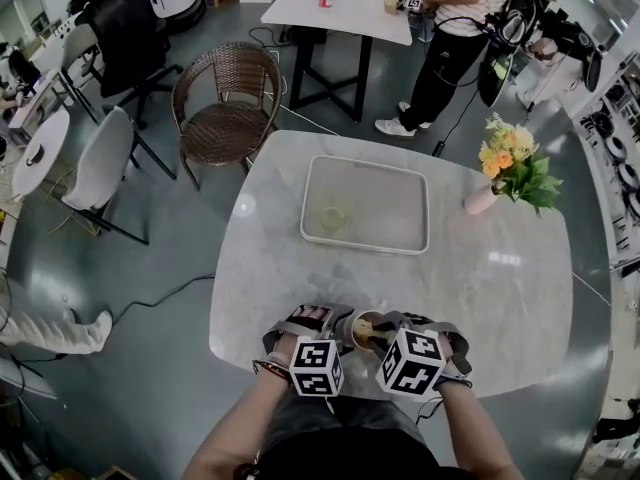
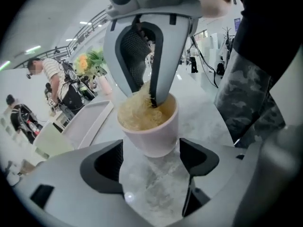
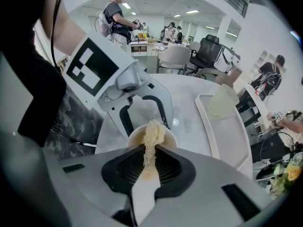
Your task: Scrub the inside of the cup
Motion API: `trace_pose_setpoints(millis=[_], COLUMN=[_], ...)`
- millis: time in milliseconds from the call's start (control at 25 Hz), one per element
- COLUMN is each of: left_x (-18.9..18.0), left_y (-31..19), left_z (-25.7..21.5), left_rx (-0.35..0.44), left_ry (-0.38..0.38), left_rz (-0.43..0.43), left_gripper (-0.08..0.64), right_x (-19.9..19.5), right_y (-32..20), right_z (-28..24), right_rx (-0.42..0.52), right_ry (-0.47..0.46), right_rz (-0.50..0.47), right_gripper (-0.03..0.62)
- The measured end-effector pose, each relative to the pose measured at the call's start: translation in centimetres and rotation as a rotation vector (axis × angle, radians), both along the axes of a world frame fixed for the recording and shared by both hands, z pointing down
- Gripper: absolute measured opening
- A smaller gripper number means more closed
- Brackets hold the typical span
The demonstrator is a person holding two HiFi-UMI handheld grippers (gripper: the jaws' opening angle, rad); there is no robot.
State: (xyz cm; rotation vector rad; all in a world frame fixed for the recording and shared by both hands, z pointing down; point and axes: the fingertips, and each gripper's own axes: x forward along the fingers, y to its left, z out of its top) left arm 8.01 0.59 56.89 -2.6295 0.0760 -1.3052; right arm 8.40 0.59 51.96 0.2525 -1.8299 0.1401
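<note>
A pale cup (image 1: 368,330) stands near the front edge of the marble table (image 1: 480,288), between my two grippers. My left gripper (image 1: 340,326) holds it from the left. In the left gripper view the cup (image 2: 151,126) sits between the dark pads (image 2: 102,167), which press on its lower sides. My right gripper (image 1: 385,333) is shut on the white handle of a fibre scrubber (image 3: 150,136). The scrubber's straw-coloured head (image 2: 137,110) fills the inside of the cup (image 3: 168,137).
A white tray (image 1: 360,245) at the table's middle holds a pale green cup (image 1: 333,218). A pink vase of flowers (image 1: 505,173) stands at the right. Beyond the far edge are a wicker chair (image 1: 225,108) and a standing person (image 1: 450,38).
</note>
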Motion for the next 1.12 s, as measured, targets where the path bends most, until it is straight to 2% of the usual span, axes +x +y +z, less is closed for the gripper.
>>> trace_pose_setpoints(millis=[120,280,400,480,760,920,1120], left_x=[0.6,1.0,0.9,0.8,-0.2,-0.7,-1.0], left_y=[0.2,0.3,0.3,0.2,0.0,0.1,-0.1], left_z=[-0.6,-0.4,-0.3,-0.3,0.0,0.1,0.3], left_rx=[0.034,0.073,0.073,0.055,-0.024,-0.075,-0.085], left_ry=[0.041,0.019,0.015,0.016,-0.006,-0.019,-0.043], left_rz=[-0.103,-0.244,-0.272,-0.241,-0.046,0.014,0.077], left_gripper=[0.37,0.371,0.374,0.373,0.365,0.359,0.347], right_x=[0.2,0.0,-0.4,-0.6,-1.6,-2.0,-1.8], right_y=[-0.5,-0.3,0.1,0.4,0.9,1.3,1.4], right_z=[0.6,1.2,1.0,0.7,-0.1,-0.6,-1.0], right_rx=[0.026,0.012,-0.022,-0.031,-0.049,-0.063,-0.078], right_ry=[0.045,0.053,0.02,0.011,-0.032,-0.046,-0.062], right_rz=[-0.015,-0.022,-0.012,-0.034,-0.071,-0.079,-0.068], right_gripper=[0.06,0.06,0.06,0.06,0.06,0.06,0.06])
